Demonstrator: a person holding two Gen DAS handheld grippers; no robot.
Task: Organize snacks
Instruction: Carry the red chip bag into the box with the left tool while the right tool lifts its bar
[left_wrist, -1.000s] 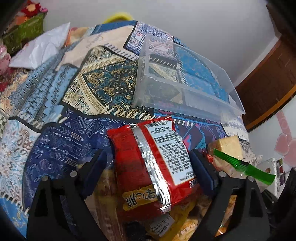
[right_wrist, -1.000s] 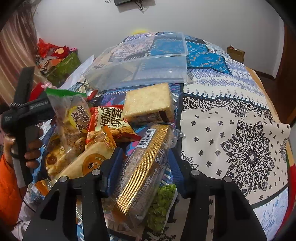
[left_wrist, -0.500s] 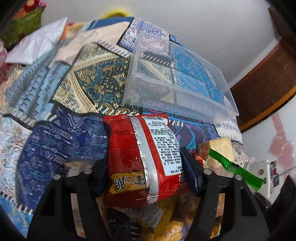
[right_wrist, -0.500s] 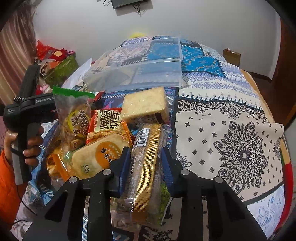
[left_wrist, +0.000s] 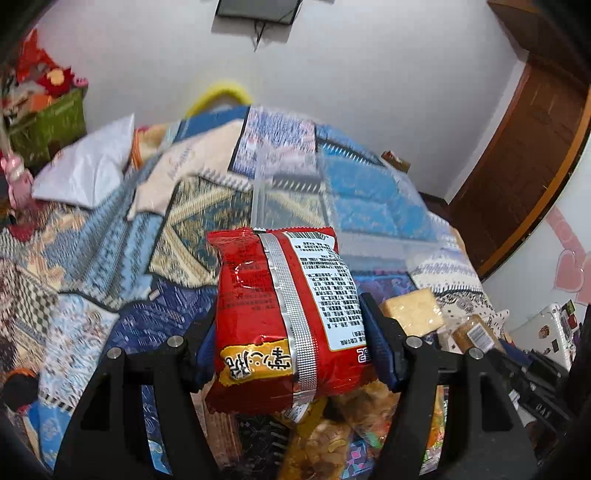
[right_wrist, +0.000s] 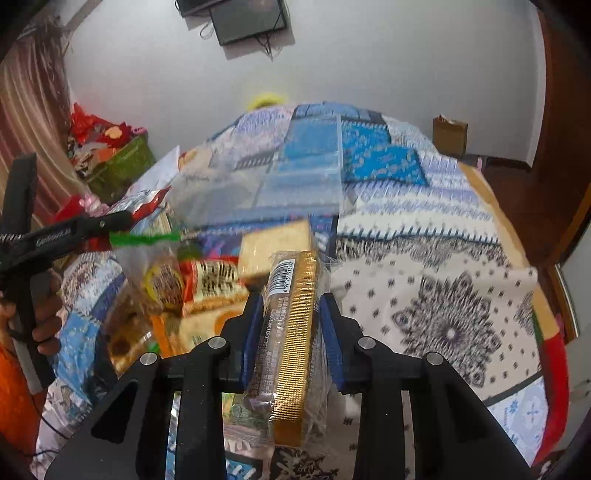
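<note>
Bedroom, patterned quilt w/ clear bin on it, white wall behind.
L gripper clamps red snack bag above snack pile; R gripper pinches gold-strip cracker pack, lifted, fwd of bin.

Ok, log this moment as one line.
left gripper: shut on red snack bag | right gripper: shut on gold cracker pack | clear bin: ahead

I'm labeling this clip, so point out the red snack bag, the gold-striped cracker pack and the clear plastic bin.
red snack bag (left_wrist: 258, 314): left wrist view, red front panel.
gold-striped cracker pack (right_wrist: 295, 332): right wrist view, gold strip.
clear plastic bin (right_wrist: 295, 184): right wrist view, near wall.
</note>
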